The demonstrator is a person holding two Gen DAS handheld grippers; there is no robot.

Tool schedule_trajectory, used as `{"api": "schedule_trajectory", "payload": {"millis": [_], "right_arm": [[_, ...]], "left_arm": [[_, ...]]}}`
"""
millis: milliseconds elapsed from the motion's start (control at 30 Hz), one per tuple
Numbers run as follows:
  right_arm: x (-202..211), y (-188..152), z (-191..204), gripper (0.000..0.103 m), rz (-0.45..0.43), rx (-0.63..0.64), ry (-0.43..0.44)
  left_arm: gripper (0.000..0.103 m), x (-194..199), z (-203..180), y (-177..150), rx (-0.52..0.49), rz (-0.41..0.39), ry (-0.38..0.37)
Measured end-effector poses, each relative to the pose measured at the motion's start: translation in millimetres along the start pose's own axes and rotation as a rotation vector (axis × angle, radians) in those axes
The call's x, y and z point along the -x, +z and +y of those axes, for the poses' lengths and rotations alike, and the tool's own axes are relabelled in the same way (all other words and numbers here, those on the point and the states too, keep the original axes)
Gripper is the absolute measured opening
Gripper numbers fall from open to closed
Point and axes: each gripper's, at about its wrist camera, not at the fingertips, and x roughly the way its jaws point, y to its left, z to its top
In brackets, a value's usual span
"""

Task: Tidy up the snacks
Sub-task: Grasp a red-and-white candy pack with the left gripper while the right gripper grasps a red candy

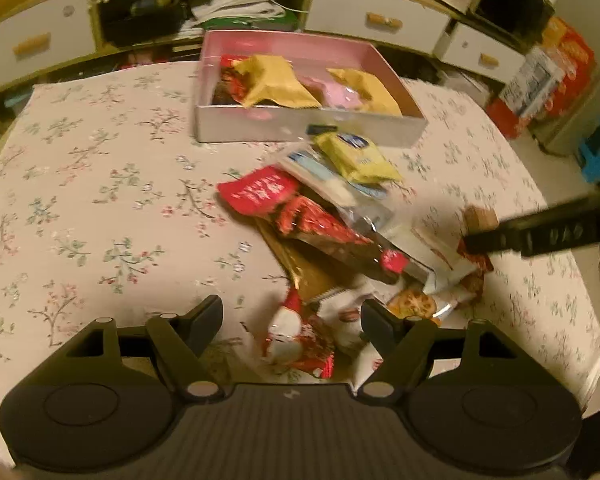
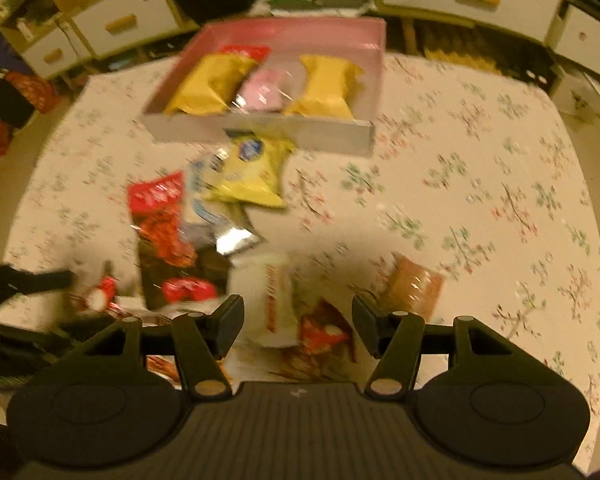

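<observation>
both claws are spread apart with nothing pinched, the left gripper [image 1: 292,322] over a small red and white packet [image 1: 296,340] and the right gripper [image 2: 298,326] over a white wrapper [image 2: 272,300]. the rest of the snack pile [image 1: 332,216] lies on the flowery tablecloth [image 1: 100,200], just in front of the pink box [image 1: 300,122]. i'd go straight down on one wrapper each and pinch its middle, otherwise neighbours probably drag along.

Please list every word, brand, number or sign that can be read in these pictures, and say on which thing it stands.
No text can be read in full.
Red snack packet: white print, too blurred.
Yellow snack packet: blue round logo, unreadable.
White wrapper: red lettering, smeared.
Right gripper finger: embossed marks, not legible.
Cartons on the floor: print too small.
</observation>
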Motion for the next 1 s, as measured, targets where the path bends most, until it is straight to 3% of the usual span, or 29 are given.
{"api": "schedule_trajectory", "payload": {"millis": [100,267,500,767,900,1000], "right_arm": [[-5,-3,-9,0.052,0.029,-0.028,-0.006],[-13,-10,-16,0.051,0.064,-0.044,-0.014],[-24,-17,-15,0.049,0.106,-0.058,-0.009],[-32,-18,-12,0.052,0.123,-0.054,-0.023],[-34,-19,-13,0.052,0.121,-0.052,-0.03],[-33,-17,-14,0.046,0.111,-0.064,-0.035]], "left_arm": [[0.08,1,4,-1,-0.001,0.006,0.0],[0.08,-5,-11,-4,-0.1,0.013,-0.001],[0.078,-27,-18,-6,-0.177,0.056,0.07],[0.061,-37,-10,-4,-0.1,0.083,0.039],[0.05,-36,-4,-2,-0.049,0.063,0.028],[0.048,-34,3,2,-0.007,0.037,0.033]]}}
